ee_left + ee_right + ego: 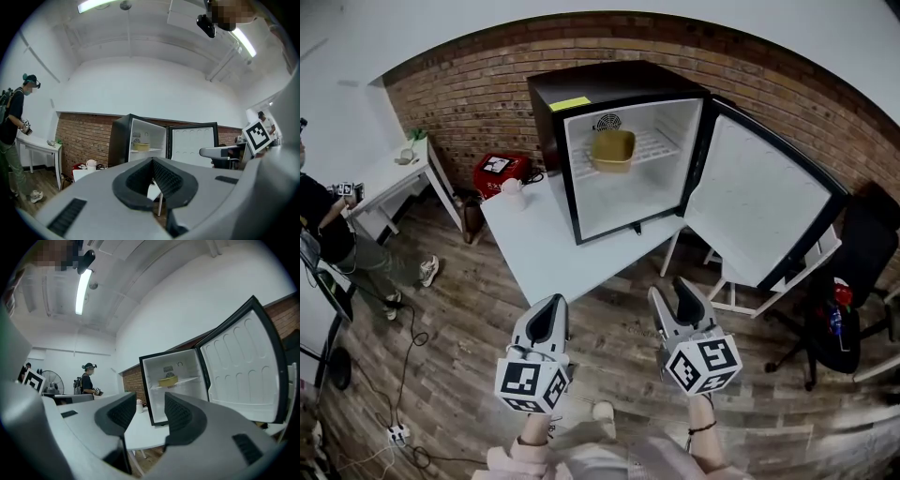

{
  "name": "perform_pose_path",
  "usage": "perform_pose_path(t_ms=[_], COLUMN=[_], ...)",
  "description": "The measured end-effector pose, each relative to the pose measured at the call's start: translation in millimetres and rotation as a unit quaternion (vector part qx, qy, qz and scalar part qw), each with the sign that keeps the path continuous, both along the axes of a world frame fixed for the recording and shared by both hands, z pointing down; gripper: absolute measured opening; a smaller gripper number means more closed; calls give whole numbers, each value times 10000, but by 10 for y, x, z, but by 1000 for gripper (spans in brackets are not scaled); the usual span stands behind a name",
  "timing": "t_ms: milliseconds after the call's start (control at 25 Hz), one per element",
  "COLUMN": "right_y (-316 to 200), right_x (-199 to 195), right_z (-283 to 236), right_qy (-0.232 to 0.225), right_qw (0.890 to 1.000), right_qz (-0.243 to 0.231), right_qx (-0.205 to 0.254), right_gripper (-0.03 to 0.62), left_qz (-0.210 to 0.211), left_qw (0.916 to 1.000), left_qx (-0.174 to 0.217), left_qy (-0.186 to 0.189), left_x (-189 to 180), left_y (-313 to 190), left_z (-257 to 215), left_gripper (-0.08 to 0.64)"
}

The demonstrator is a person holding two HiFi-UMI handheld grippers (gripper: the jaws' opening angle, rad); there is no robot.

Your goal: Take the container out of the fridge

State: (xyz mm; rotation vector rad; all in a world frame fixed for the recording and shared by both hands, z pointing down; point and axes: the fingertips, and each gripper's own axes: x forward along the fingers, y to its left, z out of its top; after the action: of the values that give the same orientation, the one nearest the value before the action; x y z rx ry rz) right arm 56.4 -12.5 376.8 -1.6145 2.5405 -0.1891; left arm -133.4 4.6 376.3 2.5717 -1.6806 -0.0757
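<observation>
Yellow container in fridge (door open)

White table as anchor, standing on grey-brown wood-plank floor. Behind it, red-brick wall, with plain white wall above, rising to a curved white ceiling. Left of it, against the brick, small white side table; between the two, red box on the floor. Right of it, black office chair. Nearer and to its left, cables and a white power strip on the planks. Overhead, long strip light, lit.
</observation>
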Motion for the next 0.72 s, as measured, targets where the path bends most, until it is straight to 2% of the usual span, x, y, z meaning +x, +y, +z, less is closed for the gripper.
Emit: perform_pose_path(t_ms=[320, 720], right_y=[-325, -631], right_x=[-55, -26], right_z=[6, 13], right_qy=[36, 199], right_qw=[9999, 9997], right_qz=[117, 152], right_qx=[0, 3], right_gripper=[173, 173], left_qz=[194, 184], left_qw=[9998, 9997], left_qx=[-10, -95], left_qy=[22, 150], left_x=[-26, -42], left_y=[-398, -739], left_z=[23, 60], left_gripper=[-8, -8])
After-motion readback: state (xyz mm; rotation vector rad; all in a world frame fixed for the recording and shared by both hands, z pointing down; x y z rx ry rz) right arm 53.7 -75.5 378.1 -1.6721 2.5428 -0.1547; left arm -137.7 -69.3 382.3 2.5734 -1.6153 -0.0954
